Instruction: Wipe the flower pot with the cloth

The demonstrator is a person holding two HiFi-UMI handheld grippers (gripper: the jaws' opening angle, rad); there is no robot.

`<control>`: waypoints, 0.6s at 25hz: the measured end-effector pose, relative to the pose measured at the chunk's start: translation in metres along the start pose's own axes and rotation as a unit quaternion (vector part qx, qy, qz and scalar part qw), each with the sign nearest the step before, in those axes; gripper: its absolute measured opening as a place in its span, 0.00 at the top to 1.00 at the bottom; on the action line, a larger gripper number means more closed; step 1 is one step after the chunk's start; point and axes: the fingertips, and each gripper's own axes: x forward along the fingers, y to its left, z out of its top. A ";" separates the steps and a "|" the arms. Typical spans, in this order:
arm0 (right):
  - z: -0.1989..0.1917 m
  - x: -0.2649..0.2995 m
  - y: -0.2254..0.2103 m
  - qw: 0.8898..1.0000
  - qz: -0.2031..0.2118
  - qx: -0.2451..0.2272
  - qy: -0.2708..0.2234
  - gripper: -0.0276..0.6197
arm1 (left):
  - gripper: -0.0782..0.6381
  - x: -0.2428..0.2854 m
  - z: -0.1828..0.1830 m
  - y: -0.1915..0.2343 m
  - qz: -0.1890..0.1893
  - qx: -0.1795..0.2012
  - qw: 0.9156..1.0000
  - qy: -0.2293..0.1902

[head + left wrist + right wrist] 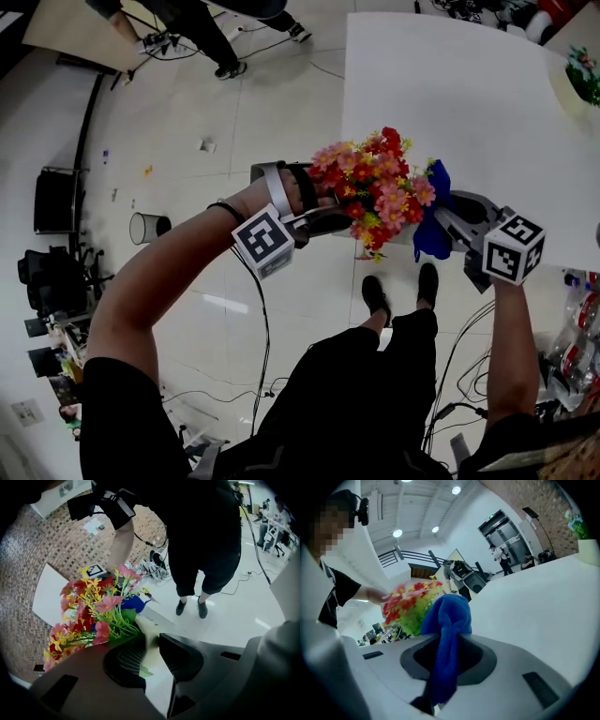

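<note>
Far left, one wire waste bin [147, 227] and a black chair [47, 281] stand on the pale tiled floor, well apart from the work. The person's bare left arm [159, 281] reaches in toward the middle. Its left gripper [337, 221] is clamped on the single flower pot [150, 637], whose pale wall is pinched between the two jaws in the left gripper view.

From overhead the pot is all but hidden beneath one bunch of red, pink and yellow flowers [375, 187]. The bunch is held at the near left corner of the one white table [469, 112]. Whether the pot rests on the tabletop or hangs clear of it cannot be told.

Just right of the blooms, touching them, is one blue cloth [434, 234], bunched and gripped tight in the closed jaws of the right gripper [447, 223]. The right gripper view shows its loose end trailing down between the jaws. The flowers hide whether the cloth meets the pot itself.

Two marker cubes [264, 241] show, one on each gripper, the right one [514, 248] at the table's near edge. The person's two black shoes [375, 295] stand on the floor below. At the table's far right a second plant [583, 75] is cut off by the edge.
</note>
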 end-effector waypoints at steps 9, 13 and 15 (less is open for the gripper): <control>0.006 0.026 0.021 0.999 0.040 0.024 0.005 0.84 | 0.77 -0.002 0.000 0.000 -0.005 0.005 1.000 -0.010; -0.015 0.018 0.040 0.997 0.047 0.054 -0.008 0.84 | 0.77 -0.002 0.000 -0.002 -0.007 0.005 1.000 -0.013; -0.020 0.016 0.049 0.997 0.051 0.057 -0.011 0.84 | 0.77 -0.003 0.000 0.001 -0.002 0.007 1.000 -0.014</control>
